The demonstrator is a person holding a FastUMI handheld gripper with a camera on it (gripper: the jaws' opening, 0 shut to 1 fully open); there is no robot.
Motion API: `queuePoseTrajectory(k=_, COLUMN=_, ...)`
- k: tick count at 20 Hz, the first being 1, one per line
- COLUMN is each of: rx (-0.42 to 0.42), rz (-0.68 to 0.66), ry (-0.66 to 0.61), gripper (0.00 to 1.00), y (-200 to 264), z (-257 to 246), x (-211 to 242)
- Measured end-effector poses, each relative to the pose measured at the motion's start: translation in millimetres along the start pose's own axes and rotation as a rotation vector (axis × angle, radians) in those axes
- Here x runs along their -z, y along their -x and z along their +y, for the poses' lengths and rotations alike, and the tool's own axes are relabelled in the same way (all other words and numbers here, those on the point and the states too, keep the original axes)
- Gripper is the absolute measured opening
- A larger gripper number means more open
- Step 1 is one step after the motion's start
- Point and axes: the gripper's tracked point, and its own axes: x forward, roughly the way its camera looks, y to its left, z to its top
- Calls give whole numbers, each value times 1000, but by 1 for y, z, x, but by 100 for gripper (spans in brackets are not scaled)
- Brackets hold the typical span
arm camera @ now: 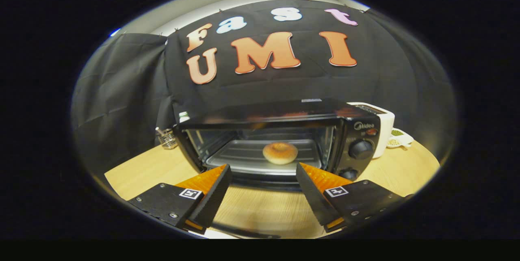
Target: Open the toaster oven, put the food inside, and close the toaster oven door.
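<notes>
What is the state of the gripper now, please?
Gripper: open, holding nothing; the bun sits beyond its fingers on the tray inside the toaster oven.

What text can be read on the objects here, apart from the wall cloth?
"Midea": brand mark on the toaster oven, on its control panel above the knobs.
Print beside the knobs: too small to read.
Square markers on the open, empty gripper: patterns, no words.

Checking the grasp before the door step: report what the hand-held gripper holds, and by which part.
Nothing is held. The hand-held gripper is open, its fingers spread apart, and the bun sits beyond them on the tray inside the toaster oven.
</notes>
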Motion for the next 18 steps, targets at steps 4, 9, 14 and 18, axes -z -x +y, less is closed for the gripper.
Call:
queuePoseTrajectory(k=4, rx=-80, rz=22, ry=-31, gripper=95, y=42, z=25, x=20)
queuePoseTrajectory(k=9, rx=-115, rz=52, ry=-52, gripper=95, y=82, z=40, x=51)
queuePoseTrajectory(k=14, rx=-69, rz=108, ry=-64, gripper=95, y=105, z=28, x=82)
queuePoseTrajectory(k=18, rx=-44, rz=189, ry=-96, gripper=95, y=105, z=18, x=108)
